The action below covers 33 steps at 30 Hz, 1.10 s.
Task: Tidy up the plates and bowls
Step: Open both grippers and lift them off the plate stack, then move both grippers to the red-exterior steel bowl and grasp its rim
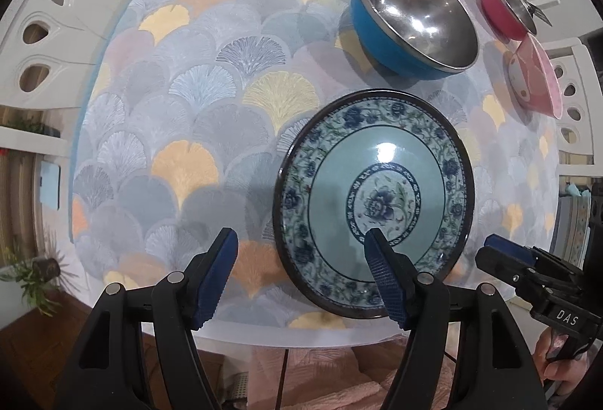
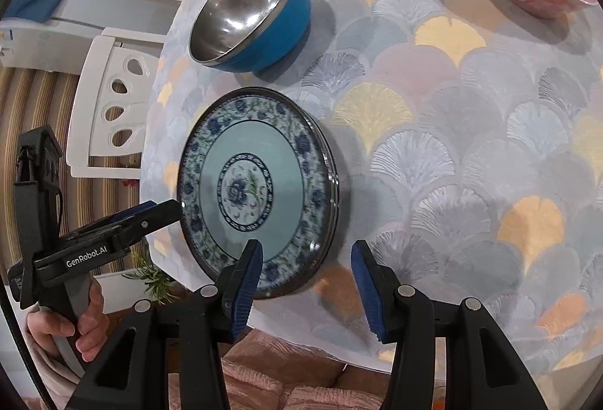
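Plate (image 1: 373, 206) lies flat near the tabletop (image 1: 196, 108) front edge, blue bowl (image 1: 412, 20) just behind it. Red bowl (image 1: 505, 8) and pink bowl (image 1: 535, 78) sit farther right. Left hand-held gripper (image 1: 301, 274): jaws apart, empty, one finger above the plate. Right hand-held gripper (image 2: 307, 282): jaws partly apart, empty, straddling the plate's near rim, no contact seen.

Left-wrist view: plate (image 1: 373, 206) sits on table (image 1: 188, 108) near its front edge. Metal bowl (image 1: 412, 20) just behind it, apart. Small bowl (image 1: 507, 10) right of that, near the far-right edge; tilted dish (image 1: 537, 76) just in front of it. Chairs (image 1: 49, 29) ring the table.
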Available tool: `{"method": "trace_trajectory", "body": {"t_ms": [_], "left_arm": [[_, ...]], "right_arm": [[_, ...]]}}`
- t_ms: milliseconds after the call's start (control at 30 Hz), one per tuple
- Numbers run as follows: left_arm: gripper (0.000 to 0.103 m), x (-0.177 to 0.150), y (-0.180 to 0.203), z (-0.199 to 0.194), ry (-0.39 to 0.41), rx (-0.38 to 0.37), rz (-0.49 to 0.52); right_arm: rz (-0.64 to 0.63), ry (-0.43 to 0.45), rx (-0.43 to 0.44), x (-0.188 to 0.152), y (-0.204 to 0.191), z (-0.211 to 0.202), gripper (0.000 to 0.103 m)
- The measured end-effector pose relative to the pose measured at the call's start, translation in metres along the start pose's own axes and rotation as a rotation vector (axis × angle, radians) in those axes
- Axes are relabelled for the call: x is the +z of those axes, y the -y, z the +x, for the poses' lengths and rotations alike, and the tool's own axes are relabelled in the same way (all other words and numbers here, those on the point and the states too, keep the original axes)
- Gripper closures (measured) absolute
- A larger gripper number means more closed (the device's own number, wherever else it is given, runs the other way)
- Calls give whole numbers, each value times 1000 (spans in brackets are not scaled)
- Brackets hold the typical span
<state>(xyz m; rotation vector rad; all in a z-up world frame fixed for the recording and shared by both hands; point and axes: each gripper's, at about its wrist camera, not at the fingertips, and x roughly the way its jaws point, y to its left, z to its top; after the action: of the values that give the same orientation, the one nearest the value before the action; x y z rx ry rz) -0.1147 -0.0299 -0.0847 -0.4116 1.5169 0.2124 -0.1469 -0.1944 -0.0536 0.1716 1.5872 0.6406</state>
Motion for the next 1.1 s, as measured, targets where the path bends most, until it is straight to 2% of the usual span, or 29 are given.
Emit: {"method": "trace_trajectory", "body": {"t_ms": [367,600,733,833,933,1100], "left_arm": [[35,-12,25,-2,-16,18,10],[35,-3,30,3,-41,4,12],[35,17,27,-8,-41,-8,21],[35,42,31,-21,-36,-2,34],[35,70,36,-36,-32,-26,46],[35,128,64,-66,18,-30,118]], "right_arm": [[26,7,3,-12,14,-8,55],[19,3,-8,-5,9,-9,54],[34,5,11,8,5,-16,54],[37,10,-2,27,1,-29,54],[50,18,7,55,-5,-49,54],[70,48,-69,101,-7,-86,54]]}}
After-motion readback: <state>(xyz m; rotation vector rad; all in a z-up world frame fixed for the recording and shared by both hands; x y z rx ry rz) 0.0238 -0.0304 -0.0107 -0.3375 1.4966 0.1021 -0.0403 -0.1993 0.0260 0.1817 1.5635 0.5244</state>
